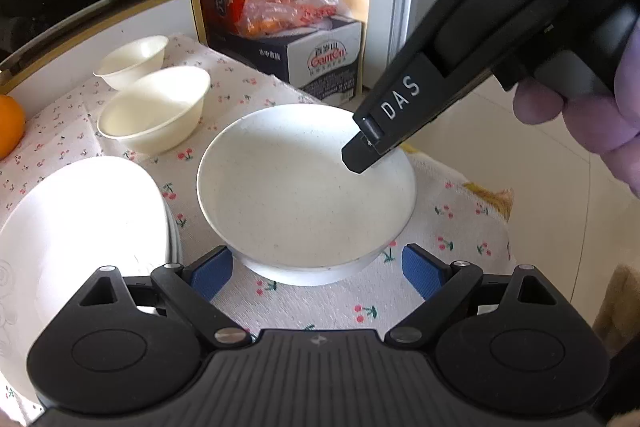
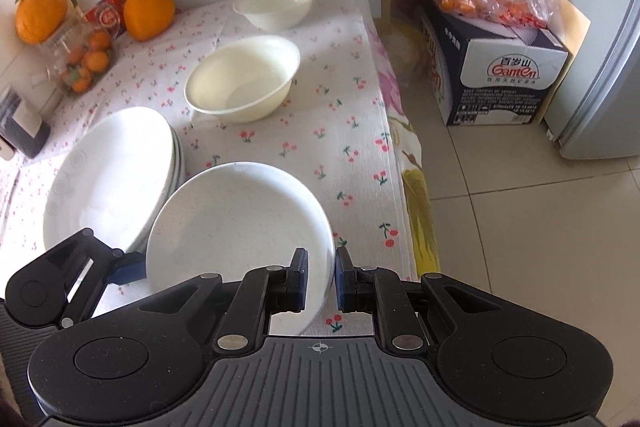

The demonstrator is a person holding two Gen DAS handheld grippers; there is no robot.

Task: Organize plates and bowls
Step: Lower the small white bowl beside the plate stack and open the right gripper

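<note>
The right gripper (image 2: 322, 279) is clamping the near plate's (image 2: 240, 223) right rim on the bench (image 2: 320, 99), while the left gripper (image 1: 318, 273) is waiting wide open beside it.

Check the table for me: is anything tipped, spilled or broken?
Nothing stands out. The speckled plate, the plate stack and both cream bowls sit upright and intact on the cloth; the right gripper straddles the plate's rim.
</note>
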